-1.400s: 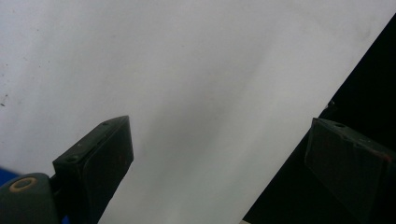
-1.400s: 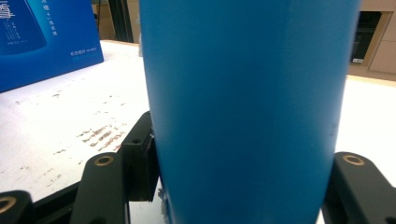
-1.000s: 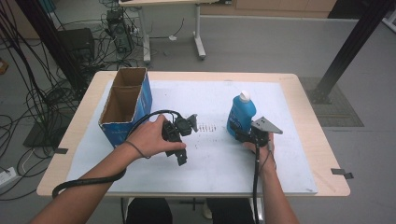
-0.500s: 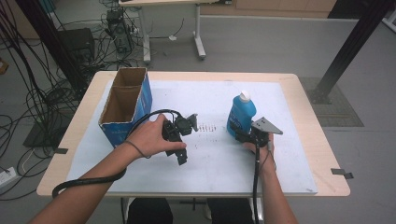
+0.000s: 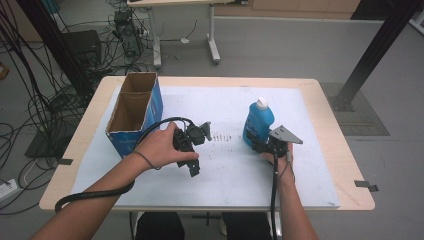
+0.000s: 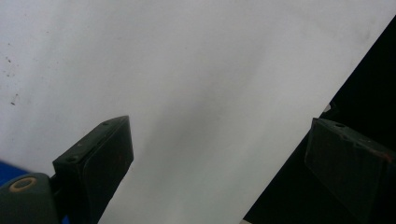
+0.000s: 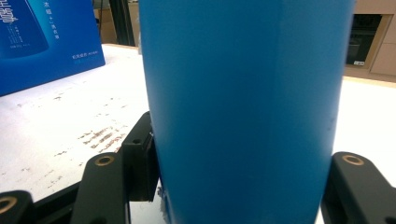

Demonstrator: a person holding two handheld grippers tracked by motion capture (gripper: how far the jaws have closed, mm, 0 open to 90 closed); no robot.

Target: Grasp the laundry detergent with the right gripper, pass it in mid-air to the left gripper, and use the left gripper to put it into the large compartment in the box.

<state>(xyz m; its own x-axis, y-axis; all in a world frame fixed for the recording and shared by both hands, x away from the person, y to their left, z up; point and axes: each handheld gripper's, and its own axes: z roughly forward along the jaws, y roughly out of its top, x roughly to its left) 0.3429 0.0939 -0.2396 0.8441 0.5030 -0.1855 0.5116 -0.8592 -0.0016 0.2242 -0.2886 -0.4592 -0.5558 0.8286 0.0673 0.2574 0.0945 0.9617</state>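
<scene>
A blue bottle (image 5: 259, 122) with a white cap stands upright on the white mat, right of centre. My right gripper (image 5: 257, 142) reaches it from the near side and is shut on its lower body. In the right gripper view the bottle (image 7: 247, 112) sits tight between the two jaws of the right gripper (image 7: 243, 186). Left of centre, a hand holds my left gripper (image 5: 192, 167) tilted down over the mat. In its own view the left gripper (image 6: 219, 163) stands open, with bare mat between the jaws.
An open cardboard box (image 5: 134, 112) with blue sides stands at the table's left; its blue side (image 7: 46, 42) is seen beyond the bottle. Dark scuff marks (image 5: 222, 136) dot the mat between the grippers. The wooden table (image 5: 350, 200) has cables and stands around it.
</scene>
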